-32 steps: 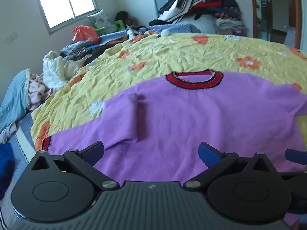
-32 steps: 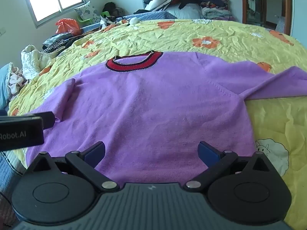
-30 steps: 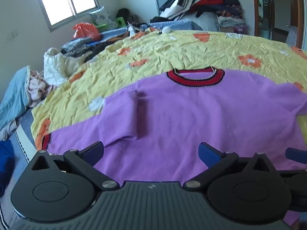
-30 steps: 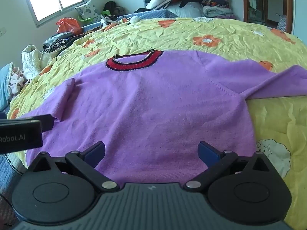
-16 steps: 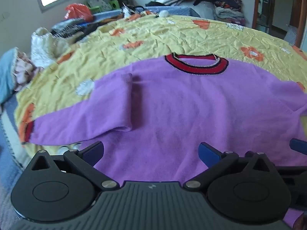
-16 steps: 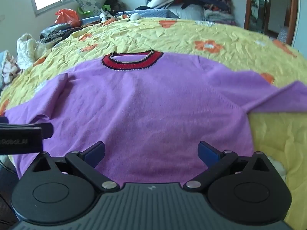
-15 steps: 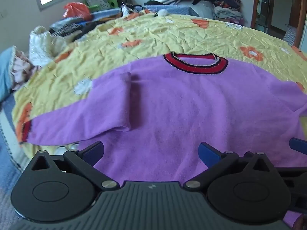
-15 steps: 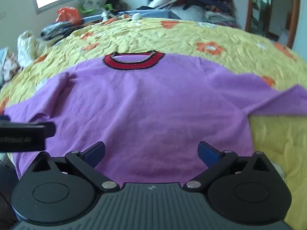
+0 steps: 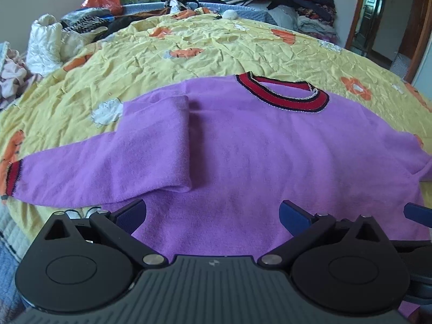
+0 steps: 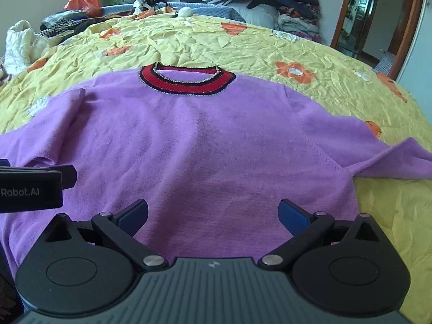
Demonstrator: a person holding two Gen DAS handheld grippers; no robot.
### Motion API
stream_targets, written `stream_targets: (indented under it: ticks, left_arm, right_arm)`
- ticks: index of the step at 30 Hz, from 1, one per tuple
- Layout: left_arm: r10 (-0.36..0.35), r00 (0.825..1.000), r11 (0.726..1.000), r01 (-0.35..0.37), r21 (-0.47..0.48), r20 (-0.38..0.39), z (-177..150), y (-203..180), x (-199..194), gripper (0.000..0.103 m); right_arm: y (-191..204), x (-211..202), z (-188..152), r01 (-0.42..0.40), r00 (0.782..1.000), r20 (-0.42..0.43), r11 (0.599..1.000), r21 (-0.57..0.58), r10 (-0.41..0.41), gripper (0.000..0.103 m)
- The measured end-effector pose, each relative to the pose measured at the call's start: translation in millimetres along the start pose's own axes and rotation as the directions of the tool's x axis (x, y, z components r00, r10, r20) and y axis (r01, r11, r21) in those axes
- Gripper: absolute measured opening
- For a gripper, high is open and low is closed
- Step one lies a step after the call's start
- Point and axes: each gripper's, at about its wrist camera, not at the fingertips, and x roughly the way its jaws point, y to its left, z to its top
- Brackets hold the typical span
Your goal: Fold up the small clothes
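A purple knitted sweater with a red-and-black ribbed collar (image 9: pixel 270 162) is seen spread flat, collar away from the cameras, on a crumpled yellow bedspread printed with orange flowers (image 9: pixel 216 46). The left gripper (image 9: pixel 213 213) is held just above the sweater's near hem with its jaws spread wide and nothing between them; the hem runs beneath and between the blue fingertips (image 9: pixel 132 213). The right gripper (image 10: pixel 213 212) is likewise wide open and empty, with the middle of the body panel ahead of its jaws and the lower right corner of the hem just outside its right finger.

The step in hand is judged to be the approach before the first fold; no grasp has been made. The left sleeve (image 9: pixel 108 167), ending in a red-striped cuff (image 9: pixel 12 178), is bunched at the shoulder into a raised fold ahead and to the left of the left jaws. The right sleeve (image 10: pixel 391 159) trails off ahead and to the right of the right jaws.

The next move is thought to call for each gripper to be lowered over a sleeve or side edge, the jaws closed on one layer of knit, and the fabric carried inward across the body. The bunched left shoulder would probably need smoothing first.
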Motion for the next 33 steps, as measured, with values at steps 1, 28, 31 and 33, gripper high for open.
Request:
stream_targets:
  ticks: [1,28,31,33]
  left_arm:
    - [-0.009,1.000,1.000,0.009,-0.001,-0.007,0,2,2,0.103]
    - [0.171,0.985,0.981,-0.168,0.102,-0.019,-17,-19,-37,0.103]
    - [0.215,0.975,0.972,-0.209,0.112,-0.049,-21,-25,-37,0.103]
    - [0.256,0.966,0.957,-0.250,0.145,-0.025,-24,-33,-40,0.103]
  right_arm:
    - [2,-2,0,0.016,1.000,0.005,1.000,0.001,-0.016,0.103]
    - [-46,-20,2,0.031,0.998,0.048,0.999,0.045,-0.033,0.103]
    - [-55,-21,0,-0.016,0.998,0.066,0.996,0.085,0.010,0.103]
    - [-64,-25,-2,-0.086,0.990,0.117,0.991,0.105,0.074,0.103]
